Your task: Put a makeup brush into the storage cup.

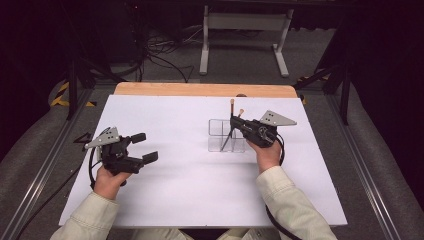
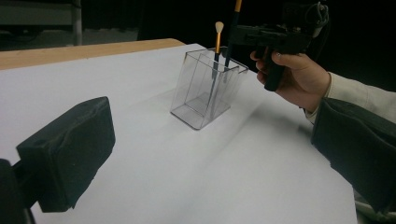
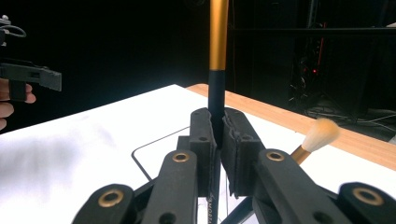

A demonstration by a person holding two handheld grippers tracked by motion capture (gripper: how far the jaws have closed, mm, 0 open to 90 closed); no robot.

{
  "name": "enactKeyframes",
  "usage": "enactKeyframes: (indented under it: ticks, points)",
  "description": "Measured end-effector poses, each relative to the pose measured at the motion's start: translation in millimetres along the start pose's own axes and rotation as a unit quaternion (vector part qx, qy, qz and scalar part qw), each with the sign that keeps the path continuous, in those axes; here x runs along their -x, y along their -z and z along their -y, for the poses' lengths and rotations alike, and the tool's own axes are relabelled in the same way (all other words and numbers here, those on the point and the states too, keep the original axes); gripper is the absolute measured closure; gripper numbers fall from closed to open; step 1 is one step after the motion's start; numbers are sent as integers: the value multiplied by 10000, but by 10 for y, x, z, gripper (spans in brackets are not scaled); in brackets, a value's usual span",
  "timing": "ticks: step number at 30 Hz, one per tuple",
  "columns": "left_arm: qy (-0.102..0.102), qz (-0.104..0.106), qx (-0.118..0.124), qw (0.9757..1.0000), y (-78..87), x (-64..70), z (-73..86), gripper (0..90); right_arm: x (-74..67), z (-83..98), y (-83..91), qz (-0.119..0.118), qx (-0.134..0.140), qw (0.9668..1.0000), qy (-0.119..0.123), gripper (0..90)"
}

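A clear plastic organiser box (image 1: 216, 136) stands on the white table top (image 1: 190, 185), right of centre. My right gripper (image 1: 234, 122) is above the box, shut on the black handle of a brush with a gold ferrule (image 1: 232, 107); the brush stands nearly upright with its lower end in the box. In the right gripper view the pads (image 3: 236, 149) clamp that handle (image 3: 216, 88). A second brush with a cream tip (image 1: 241, 111) (image 3: 318, 136) leans in the box (image 2: 205, 91). My left gripper (image 1: 145, 147) rests open near the table's left side, nothing between its pads (image 2: 70, 154).
A wooden strip (image 1: 205, 89) runs along the far edge of the table. Beyond it are a white frame's legs (image 1: 204, 45) and cables on the floor. Metal rails flank the table on both sides.
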State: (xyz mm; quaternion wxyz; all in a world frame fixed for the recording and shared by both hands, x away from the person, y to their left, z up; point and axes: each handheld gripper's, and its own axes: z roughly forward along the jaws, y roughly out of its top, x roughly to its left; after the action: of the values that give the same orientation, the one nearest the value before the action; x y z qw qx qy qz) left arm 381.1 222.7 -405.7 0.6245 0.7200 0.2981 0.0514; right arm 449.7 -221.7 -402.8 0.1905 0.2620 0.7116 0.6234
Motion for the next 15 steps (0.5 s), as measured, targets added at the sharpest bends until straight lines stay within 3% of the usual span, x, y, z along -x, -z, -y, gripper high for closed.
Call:
enactKeyframes:
  ticks: [15]
  points:
    - [-10,11,-5,10000,-1,-3,0,8,-2,34,-15,-1,-64,10000,-3,825]
